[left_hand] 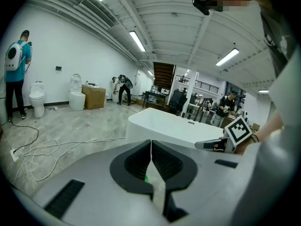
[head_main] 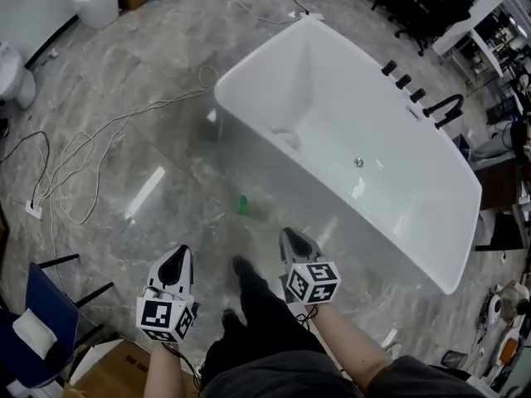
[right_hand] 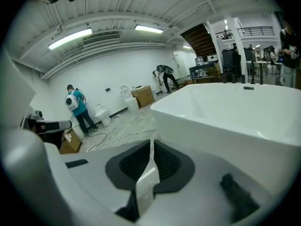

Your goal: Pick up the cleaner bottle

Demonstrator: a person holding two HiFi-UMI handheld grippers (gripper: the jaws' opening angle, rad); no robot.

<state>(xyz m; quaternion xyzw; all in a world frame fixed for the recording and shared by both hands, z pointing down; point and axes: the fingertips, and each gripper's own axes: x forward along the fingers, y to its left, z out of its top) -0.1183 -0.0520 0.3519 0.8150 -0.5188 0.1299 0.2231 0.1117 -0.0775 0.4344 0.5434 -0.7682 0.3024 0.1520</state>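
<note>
In the head view, a small green object, blurred and taken to be the cleaner bottle (head_main: 242, 205), is seen standing on the grey marble floor (head_main: 149, 139), just beside the near wall of a white bathtub (head_main: 365, 131). The left hand-held gripper (head_main: 179, 262) and the right hand-held gripper (head_main: 289, 242) are held above the floor short of the bottle, one on each side of it and well apart from it. A dark shoe (head_main: 241, 266) is placed on the floor between the two hand-held grippers. White cables (head_main: 91, 143) are strewn to the left, clear of the bottle, and a black faucet (head_main: 445, 108) is mounted at the bathtub's far rim. A blue chair (head_main: 43, 317) is set at the lower left. In the left gripper view, the jaws are seen clenched together with nothing held; a speck of green is glimpsed through the slit below them. Toilets (left_hand: 36, 97) and a cardboard box (left_hand: 94, 96) are lined along the far wall. In the right gripper view, the jaws are likewise pressed together and empty, and the bathtub wall is seen close on the right.
</note>
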